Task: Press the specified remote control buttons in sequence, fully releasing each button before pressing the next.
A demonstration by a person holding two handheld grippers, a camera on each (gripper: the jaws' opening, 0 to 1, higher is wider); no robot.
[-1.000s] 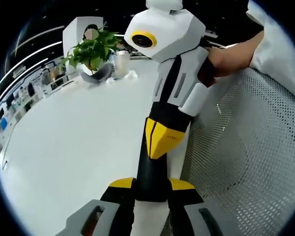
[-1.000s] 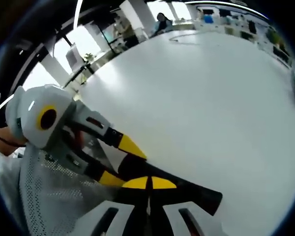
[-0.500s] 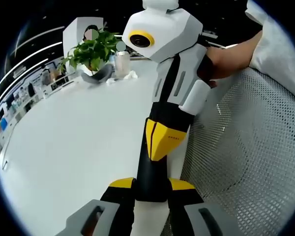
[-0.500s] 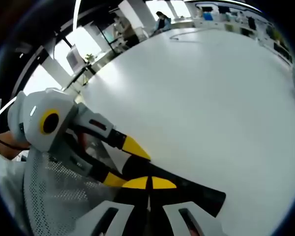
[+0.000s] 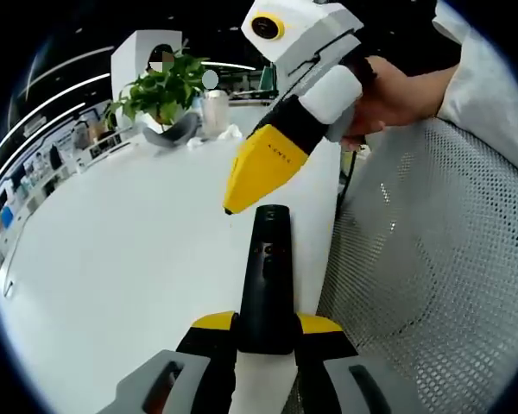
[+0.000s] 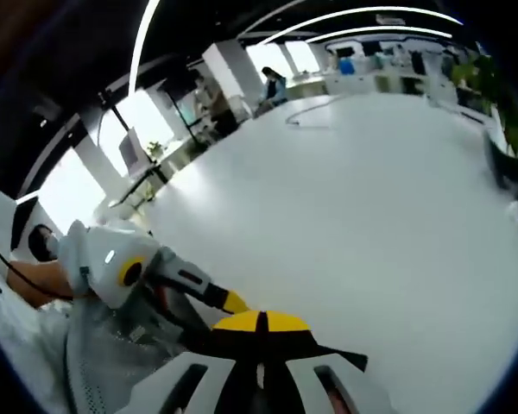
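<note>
A black remote control (image 5: 268, 250) sticks up from my left gripper (image 5: 266, 324), which is shut on its lower end between yellow-tipped jaws. The remote's button face shows, with a small red mark near the top. My right gripper (image 5: 230, 205), held by a hand (image 5: 397, 86), comes in from the upper right with its yellow jaws shut, and its tip hangs just above and left of the remote's top end, apart from it. In the right gripper view my right gripper (image 6: 261, 322) is shut above the dark remote (image 6: 332, 358), and the left gripper (image 6: 233, 303) reaches in from the left.
A wide white table (image 5: 112, 259) lies under both grippers. A potted plant (image 5: 160, 86) and a white cup (image 5: 214, 110) stand at its far edge. A grey mesh chair back (image 5: 432, 259) is close on the right, below a white sleeve (image 5: 488, 78).
The right gripper has lifted up and off the remote, whose upper half and buttons now show. The left gripper and the remote have stayed in place.
</note>
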